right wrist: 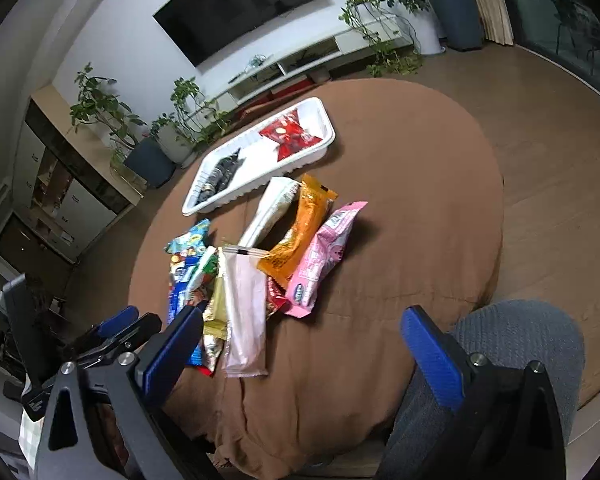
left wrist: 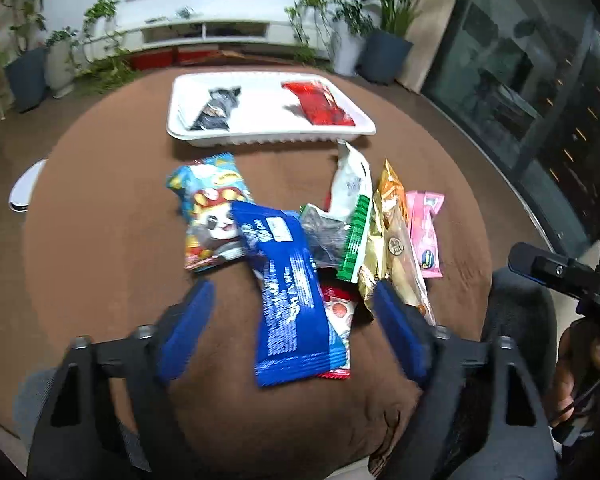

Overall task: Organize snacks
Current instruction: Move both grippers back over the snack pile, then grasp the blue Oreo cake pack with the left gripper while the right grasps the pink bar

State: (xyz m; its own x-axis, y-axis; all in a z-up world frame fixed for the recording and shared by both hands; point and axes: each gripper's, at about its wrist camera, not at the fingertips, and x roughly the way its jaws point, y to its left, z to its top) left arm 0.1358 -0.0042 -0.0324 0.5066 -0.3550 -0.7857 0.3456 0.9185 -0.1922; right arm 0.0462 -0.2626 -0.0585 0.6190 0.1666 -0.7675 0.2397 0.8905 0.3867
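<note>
Both tools were spread wide with nothing in them. The left tool [left wrist: 294,322] hovered low over the near end of the snack pile, its blue fingers [left wrist: 188,320] on either side of the blue wrapper [left wrist: 290,300], not touching it as far as the left view showed. That wrapper lay on top of a red-and-white packet [left wrist: 338,312] and overlapped the panda-print bag [left wrist: 212,216] to its left. Mid-frame right sat a white pouch [left wrist: 350,184], a gold packet [left wrist: 388,216] and a pink packet [left wrist: 424,232], all bunched together on the brown desk [left wrist: 100,240]. The white tray [left wrist: 268,136] sat beyond the pile, upper centre, holding a dark packet [left wrist: 216,110] on the left and a red packet [left wrist: 320,104] on the right (well apart). The right tool [right wrist: 300,344] hung over the desk edge, lower frame, next to a clear pale wrapper [right wrist: 244,316].
</note>
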